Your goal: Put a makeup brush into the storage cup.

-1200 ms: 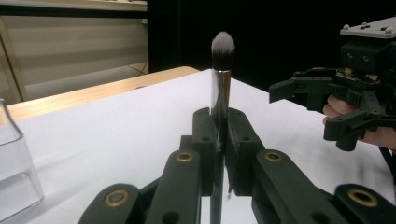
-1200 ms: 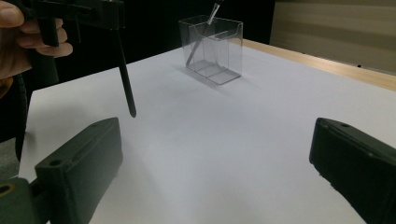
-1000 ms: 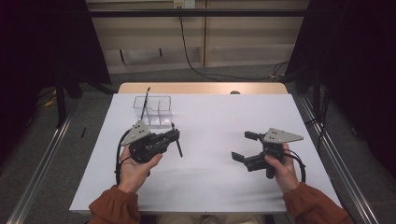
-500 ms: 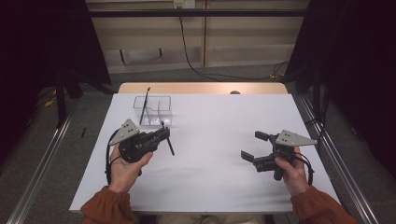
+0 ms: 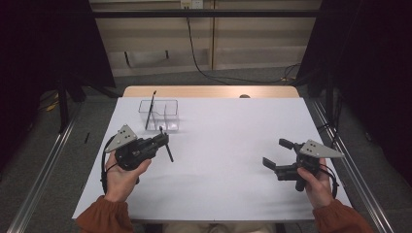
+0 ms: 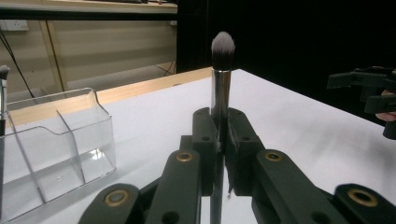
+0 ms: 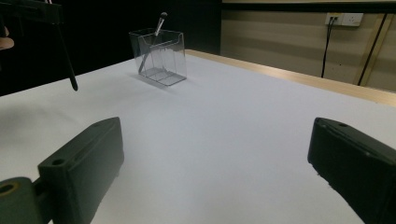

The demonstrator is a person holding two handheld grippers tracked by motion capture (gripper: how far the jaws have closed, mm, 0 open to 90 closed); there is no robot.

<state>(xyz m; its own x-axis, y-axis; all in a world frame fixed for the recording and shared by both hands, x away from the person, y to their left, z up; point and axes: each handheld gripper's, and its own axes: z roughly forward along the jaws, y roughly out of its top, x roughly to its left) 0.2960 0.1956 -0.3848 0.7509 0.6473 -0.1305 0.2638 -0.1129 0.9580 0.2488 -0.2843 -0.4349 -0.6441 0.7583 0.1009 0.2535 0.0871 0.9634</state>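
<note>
Your left gripper is clamped on a slim makeup brush with a black handle, a silver metal ferrule and a soft grey-white tuft. The pads squeeze it just below the ferrule, so in the left gripper view the tuft stands above the jaws and the thin handle hangs below them. In the high view this brush is carried above the white table, just in front of the clear plastic organiser box with compartments, where a second dark brush already leans. The brush is light and stiff, but the metal part looks slippery — I think the matte handle gives a safer hold, and the tuft is better left untouched because it bends easily. Your right gripper has its jaws wide apart with nothing between them — it is held low over the table, well apart from the box.
</note>
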